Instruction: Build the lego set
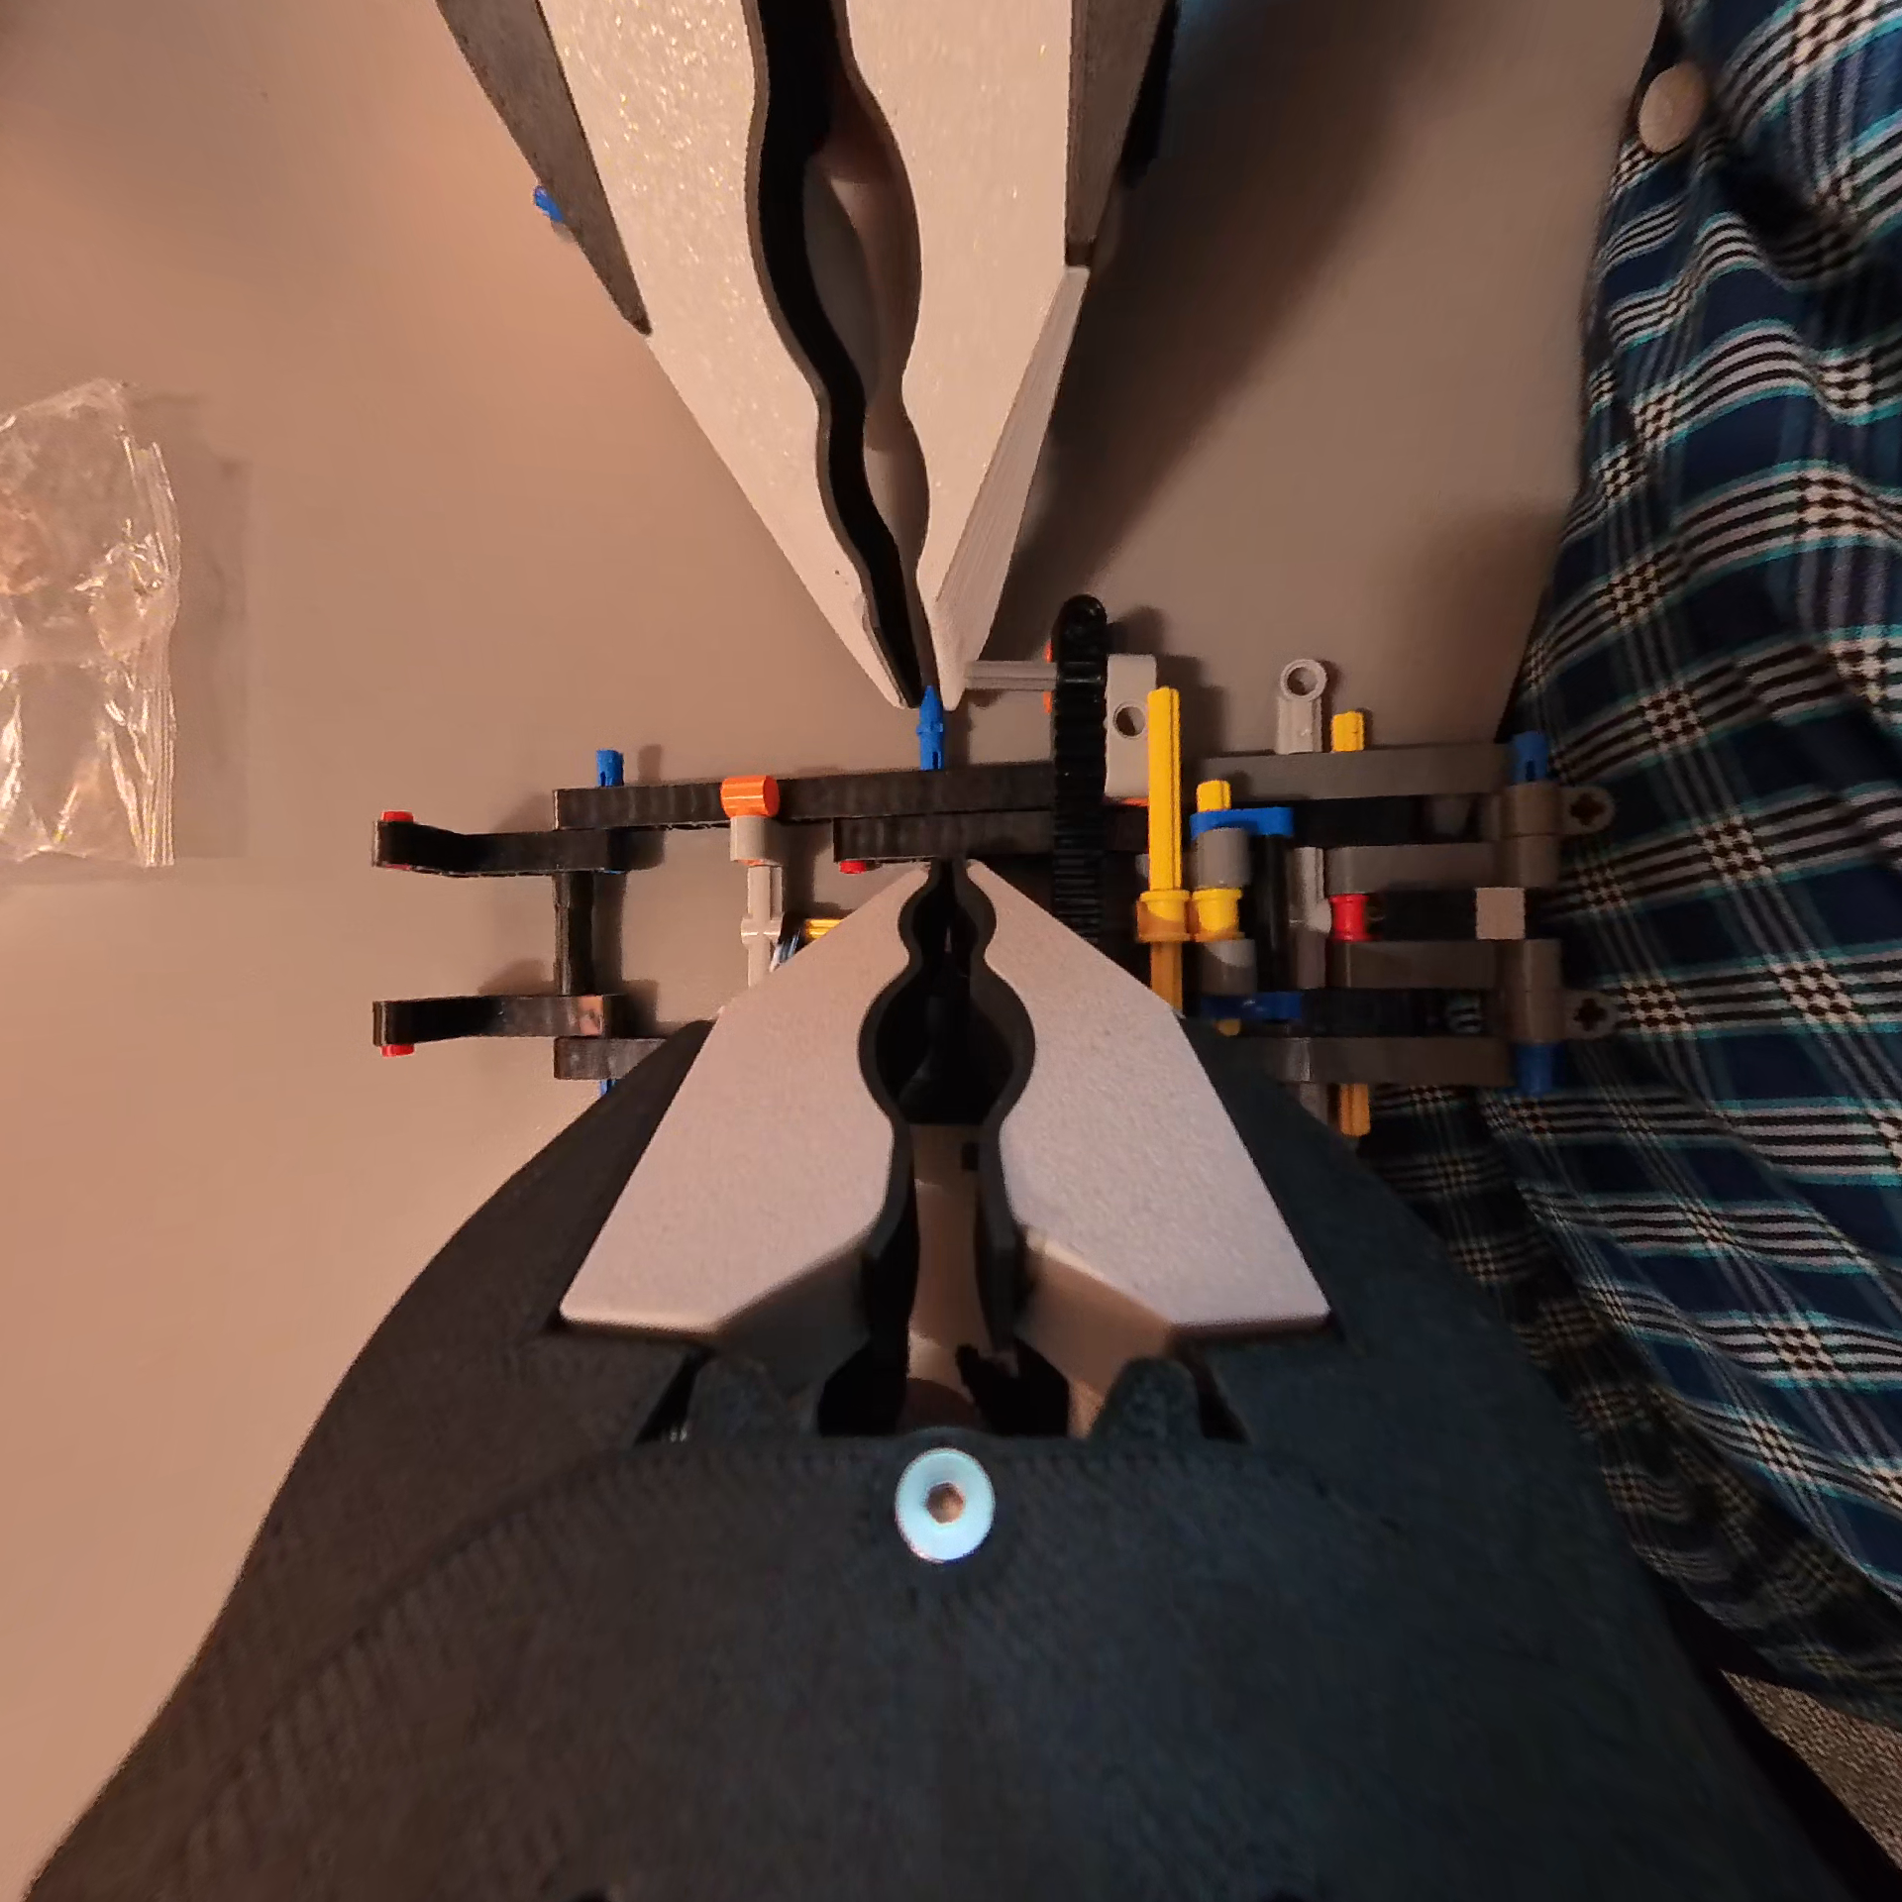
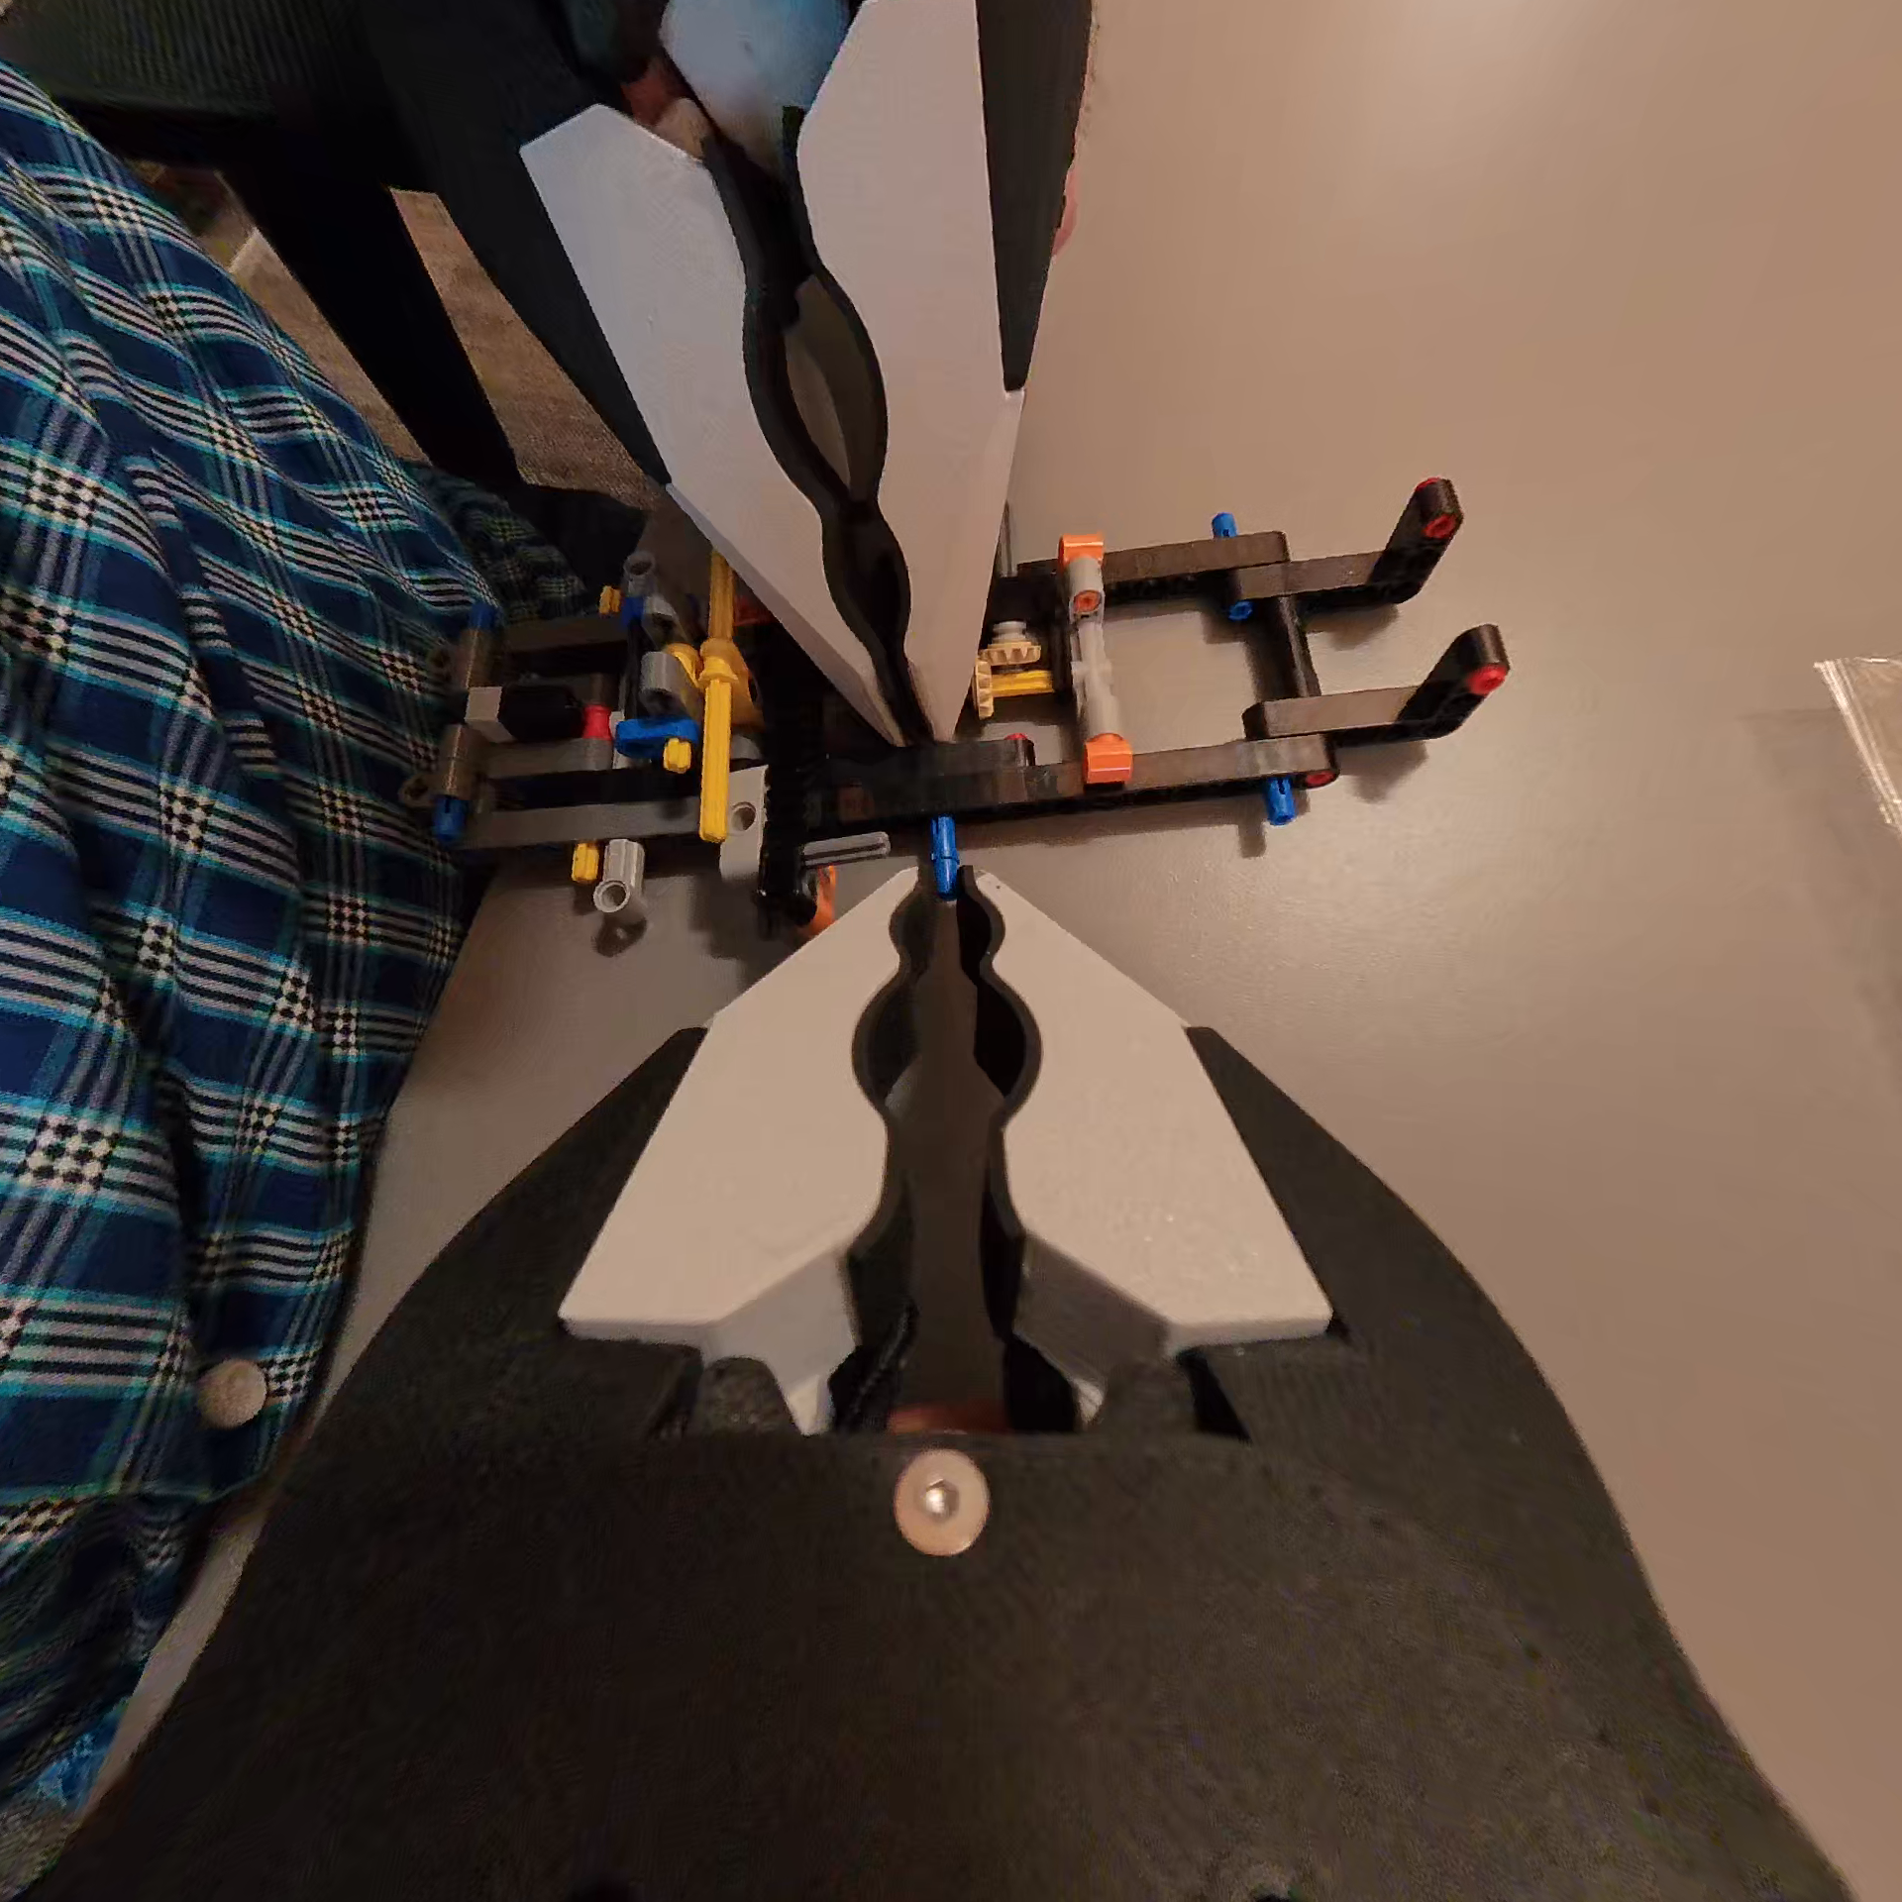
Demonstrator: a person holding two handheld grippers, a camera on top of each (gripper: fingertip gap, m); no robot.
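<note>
A partly built lego model (image 1: 659,801) (image 2: 1184,767) of black beams with grey, yellow, orange and blue parts lies on the tan table. My left gripper (image 1: 952,873) (image 2: 926,733) is shut on the model's long black beam near its middle. My right gripper (image 2: 947,883) (image 1: 931,702) is shut on a blue pin (image 2: 942,844) (image 1: 929,733). The pin's other end sits in the outer side of the same black beam, straight across from the left gripper. A black toothed rack (image 1: 1079,782) crosses the model just beside the pin.
A person's blue plaid shirt (image 1: 1729,720) (image 2: 154,720) is close against the model's grey end. A crumpled clear plastic bag (image 1: 82,618) (image 2: 1868,720) lies on the table beyond the model's forked black end. Another blue pin (image 1: 609,767) sticks out of the beam. Only a small space, under 4 cm, lies between the two pairs of fingers.
</note>
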